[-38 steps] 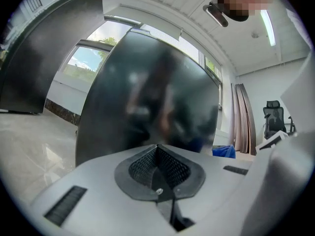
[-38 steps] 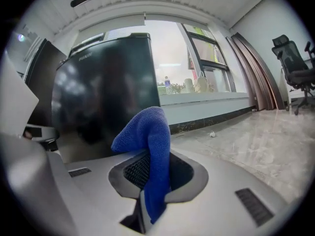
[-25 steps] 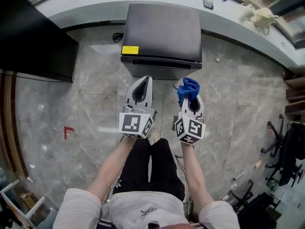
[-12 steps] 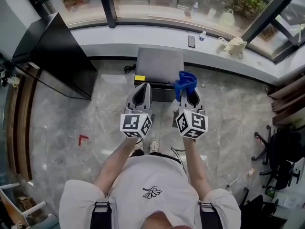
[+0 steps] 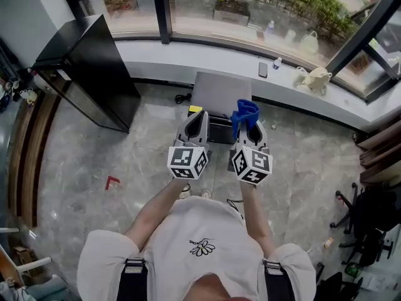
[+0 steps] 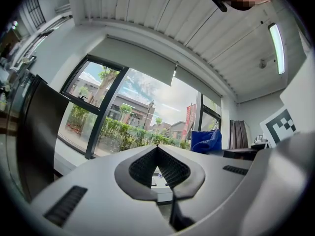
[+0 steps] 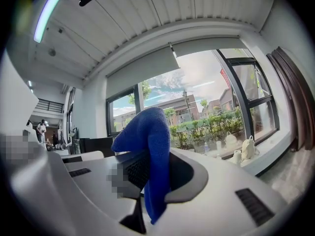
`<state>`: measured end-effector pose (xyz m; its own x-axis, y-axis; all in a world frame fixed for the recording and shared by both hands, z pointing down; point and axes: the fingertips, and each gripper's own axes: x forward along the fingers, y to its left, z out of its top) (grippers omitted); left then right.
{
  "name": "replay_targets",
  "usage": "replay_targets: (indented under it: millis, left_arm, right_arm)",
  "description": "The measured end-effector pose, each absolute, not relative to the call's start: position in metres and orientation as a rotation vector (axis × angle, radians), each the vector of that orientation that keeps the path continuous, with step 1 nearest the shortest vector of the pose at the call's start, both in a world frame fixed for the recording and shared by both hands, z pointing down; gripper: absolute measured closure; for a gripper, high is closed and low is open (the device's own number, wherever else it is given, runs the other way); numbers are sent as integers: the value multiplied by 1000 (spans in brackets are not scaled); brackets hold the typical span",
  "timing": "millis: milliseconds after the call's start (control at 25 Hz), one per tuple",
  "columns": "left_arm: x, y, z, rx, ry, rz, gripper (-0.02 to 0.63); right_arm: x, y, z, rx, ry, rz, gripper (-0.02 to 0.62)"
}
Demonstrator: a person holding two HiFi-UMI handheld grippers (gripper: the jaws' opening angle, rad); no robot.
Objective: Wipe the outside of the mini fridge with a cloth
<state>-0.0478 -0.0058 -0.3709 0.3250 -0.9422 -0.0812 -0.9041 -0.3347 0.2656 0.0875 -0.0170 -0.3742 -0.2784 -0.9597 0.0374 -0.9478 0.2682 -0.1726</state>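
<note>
Risks, judged: could scrape the dark grey box-shaped mini fridge (image 5: 219, 93), on the floor at 12 o'clock ahead of both tools, with hard jaw plastic if pressed past the cloth. Could bump it with the idle white left gripper (image 5: 198, 115), jaws pressed together on nothing. Could drop the crumpled blue microfibre cloth (image 5: 245, 111), pinched by one fold in the white right gripper (image 5: 249, 125) at 1 o'clock, mostly bunched loose above the tips, not yet touching the fridge. Counted: one mini fridge, two grippers, one cloth.
</note>
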Motion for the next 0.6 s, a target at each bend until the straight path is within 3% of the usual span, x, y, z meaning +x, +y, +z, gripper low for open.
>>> replay_targets:
  millis: [600]
  left_arm:
    - [-85, -1, -367, 2378, -1704, -338, 601]
  right_arm:
    - [47, -8, -370, -1831, 2485, -263, 515]
